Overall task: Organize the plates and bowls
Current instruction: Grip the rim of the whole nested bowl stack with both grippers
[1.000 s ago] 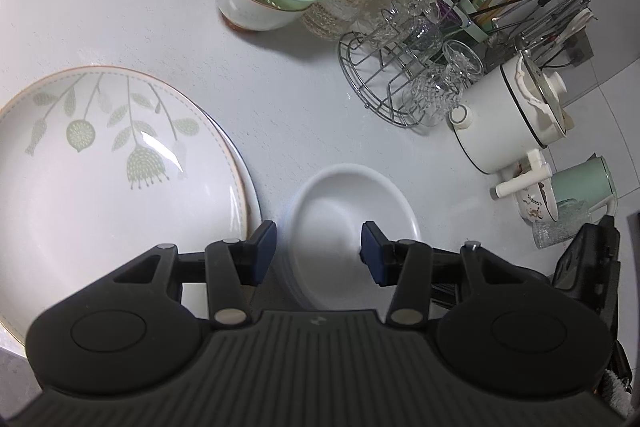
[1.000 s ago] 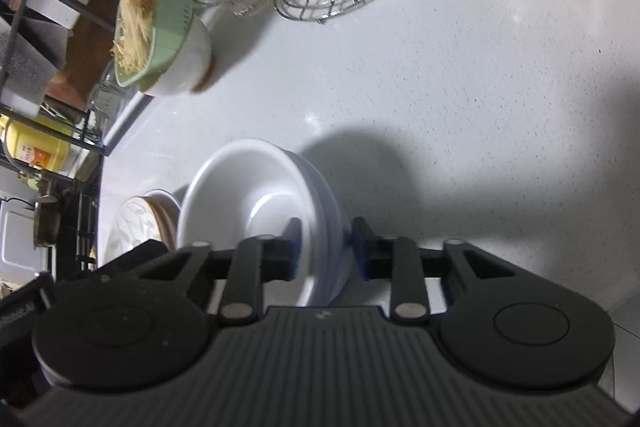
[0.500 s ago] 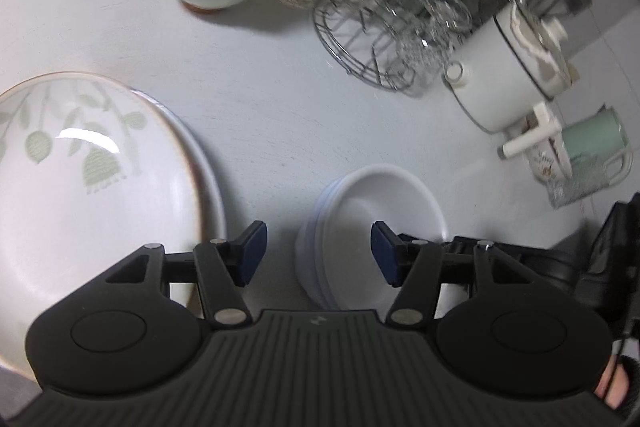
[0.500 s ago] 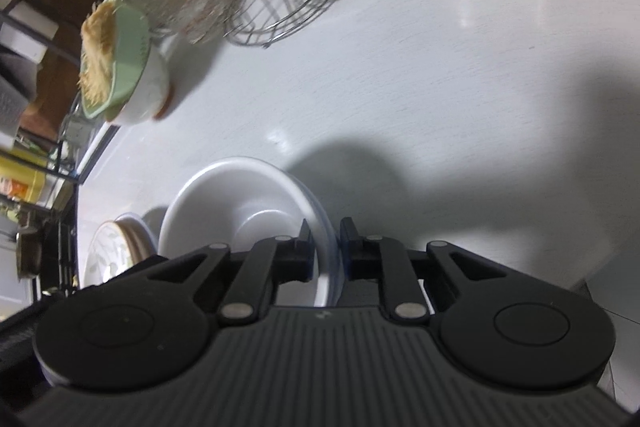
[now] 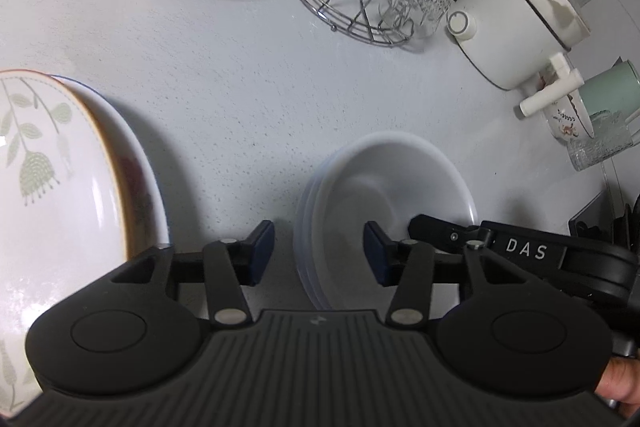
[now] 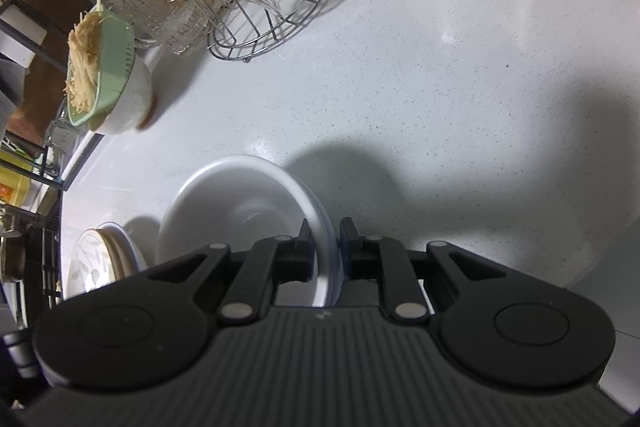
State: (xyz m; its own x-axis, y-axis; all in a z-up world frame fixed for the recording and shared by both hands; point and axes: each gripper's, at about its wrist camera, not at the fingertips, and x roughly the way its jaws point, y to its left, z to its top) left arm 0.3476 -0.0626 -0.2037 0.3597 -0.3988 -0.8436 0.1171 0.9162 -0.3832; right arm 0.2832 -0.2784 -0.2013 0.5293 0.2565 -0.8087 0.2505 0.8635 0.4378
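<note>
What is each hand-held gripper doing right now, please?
Left hand-held gripper: open, holding nothing.
Right hand-held gripper: closed on the rim of the white bowl stack.

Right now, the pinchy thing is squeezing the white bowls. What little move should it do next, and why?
Probably a small lift. The right gripper is shut on the rim of the white bowl stack, while the left gripper hangs open beside it, holding nothing. The stack seems to sit apart from the leaf-patterned plates, so raising it slightly lets it be carried.
</note>
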